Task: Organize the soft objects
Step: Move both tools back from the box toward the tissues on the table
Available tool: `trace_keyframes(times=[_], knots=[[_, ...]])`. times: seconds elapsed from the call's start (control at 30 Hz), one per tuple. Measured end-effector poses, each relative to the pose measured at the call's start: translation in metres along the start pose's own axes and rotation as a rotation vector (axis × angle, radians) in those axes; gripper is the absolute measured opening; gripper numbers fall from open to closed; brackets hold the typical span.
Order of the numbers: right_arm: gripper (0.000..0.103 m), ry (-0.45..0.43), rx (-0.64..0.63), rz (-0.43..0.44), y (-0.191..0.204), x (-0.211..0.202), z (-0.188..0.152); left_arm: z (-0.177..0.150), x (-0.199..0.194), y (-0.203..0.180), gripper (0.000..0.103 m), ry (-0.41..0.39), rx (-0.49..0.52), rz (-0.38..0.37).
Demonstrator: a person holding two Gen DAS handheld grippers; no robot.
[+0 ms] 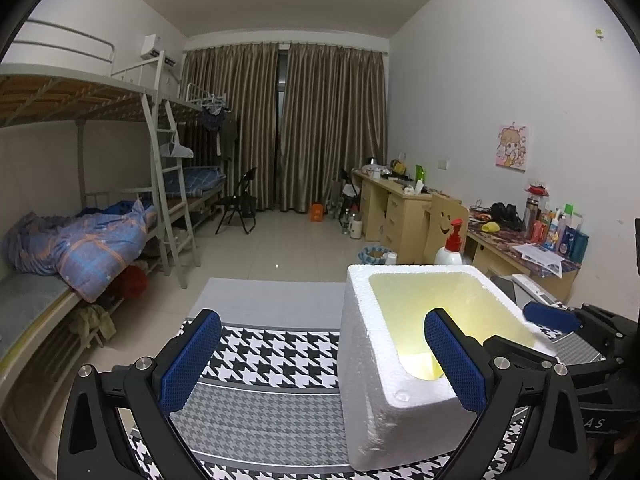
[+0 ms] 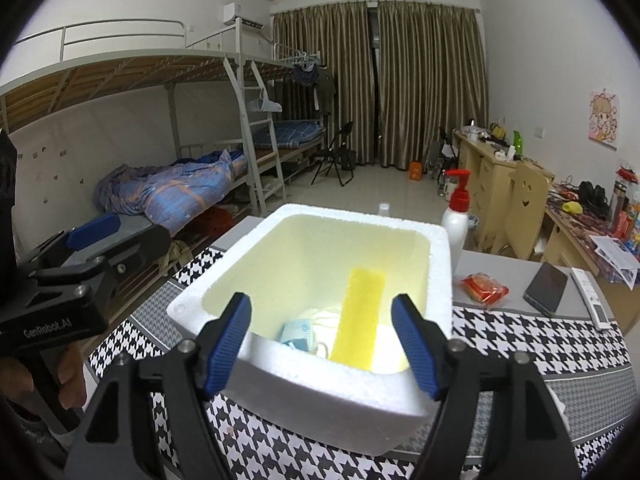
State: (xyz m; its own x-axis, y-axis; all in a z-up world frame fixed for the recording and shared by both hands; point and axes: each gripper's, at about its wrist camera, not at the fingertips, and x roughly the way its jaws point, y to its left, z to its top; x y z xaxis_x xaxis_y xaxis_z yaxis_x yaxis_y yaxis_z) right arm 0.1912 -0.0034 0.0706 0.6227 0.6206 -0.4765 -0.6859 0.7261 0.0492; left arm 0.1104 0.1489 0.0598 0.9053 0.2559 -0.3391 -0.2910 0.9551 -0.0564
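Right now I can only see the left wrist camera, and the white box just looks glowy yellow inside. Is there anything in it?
Observer: Yes. A yellow sponge strip leans against the inner wall of the foam box.
Operator: Anything else in there?
Observer: A light blue face mask lies on the bottom, beside the sponge.
Operator: What's hiding on the box's other side?
Observer: A red packet lies on the table to the right of the box, with a dark phone further right.

Foam box [image 2: 320, 380] mouth open above, sponge [image 2: 360, 316] and mask [image 2: 300, 332] inside — pump bottle [image 2: 456, 220] behind.
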Motion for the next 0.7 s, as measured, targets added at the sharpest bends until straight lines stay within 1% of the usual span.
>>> trace_keyframes(times=[0.07,0.17,0.43,0.7], knots=[[0.089,-0.025,0.002,-0.007,-0.001,-0.006,0.0,0.001,-0.002,-0.003,0.102,-0.003,0.003,-0.003],[0.097,-0.052,0.003,-0.021,-0.001,-0.014,0.0,0.0,-0.008,-0.007,0.102,-0.011,0.004,-0.009],[0.098,-0.074,0.009,-0.042,-0.003,-0.029,-0.004,0.001,-0.019,-0.018,0.102,-0.024,0.025,-0.02],[0.098,-0.095,0.023,-0.071,-0.011,-0.046,-0.009,0.0,-0.03,-0.032,0.102,-0.03,0.039,-0.05]])
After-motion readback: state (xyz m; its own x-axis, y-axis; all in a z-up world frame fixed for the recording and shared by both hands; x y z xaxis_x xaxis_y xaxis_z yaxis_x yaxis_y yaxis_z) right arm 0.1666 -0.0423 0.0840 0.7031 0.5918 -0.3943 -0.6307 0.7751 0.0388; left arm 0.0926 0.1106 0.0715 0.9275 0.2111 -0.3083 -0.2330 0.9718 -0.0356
